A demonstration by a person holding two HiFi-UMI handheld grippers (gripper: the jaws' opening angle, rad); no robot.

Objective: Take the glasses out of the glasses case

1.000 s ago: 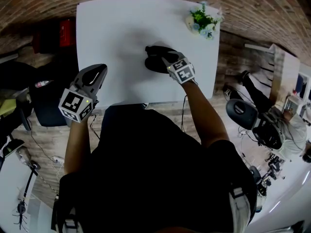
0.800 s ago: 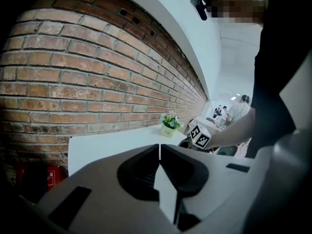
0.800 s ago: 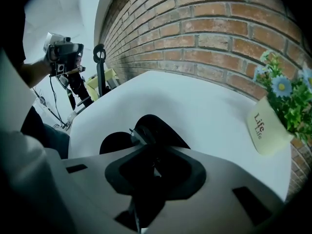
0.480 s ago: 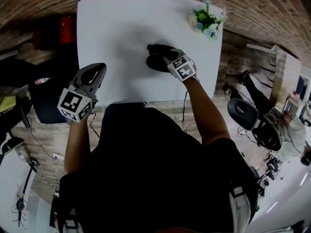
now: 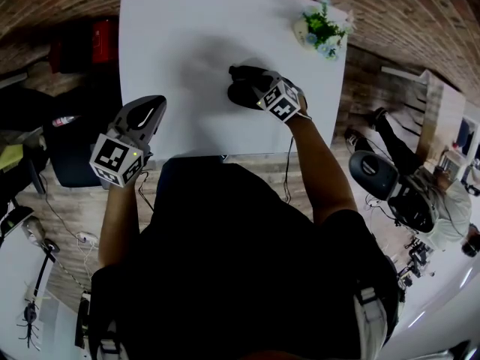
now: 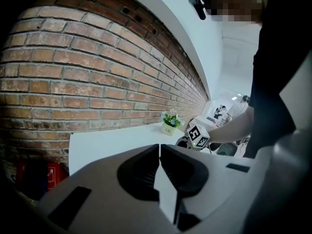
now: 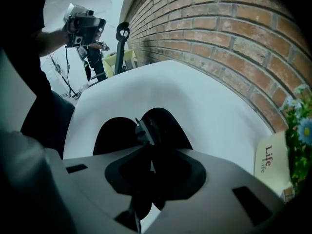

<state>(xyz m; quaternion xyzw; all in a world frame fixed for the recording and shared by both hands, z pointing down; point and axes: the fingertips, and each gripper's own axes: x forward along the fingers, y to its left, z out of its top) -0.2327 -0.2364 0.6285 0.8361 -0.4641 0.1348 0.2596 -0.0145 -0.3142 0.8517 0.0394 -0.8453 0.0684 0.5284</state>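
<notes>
A wall of red-brown bricks (image 6: 73, 72) stands behind a plain white rectangular table (image 5: 172, 36), and the floor around the table looks like pale wood. At the upper right corner of the table in the head view there is a small cream pot with green leaves and pale flowers (image 5: 321, 30). To the left of the table, on the floor, I see a red box (image 5: 101, 51). At the right edge of that view a person in light clothes (image 5: 442, 208) sits near a black office chair (image 5: 371, 172).

The black rounded glasses case (image 5: 238, 88) lies on the table, a little right of the middle and near the front edge. In the right gripper view it shows as two dark domed halves side by side.

The right gripper (image 5: 261, 90) points steeply down at this case. Its jaws are pressed together on a thin black piece with a small shiny hinge (image 7: 142, 128), which I take for a part of the glasses. This piece rises just in front of the case halves.

The left gripper (image 5: 152, 107) is held at the left front edge of the table, well apart from the case. Its jaws are together, with nothing between them.
</notes>
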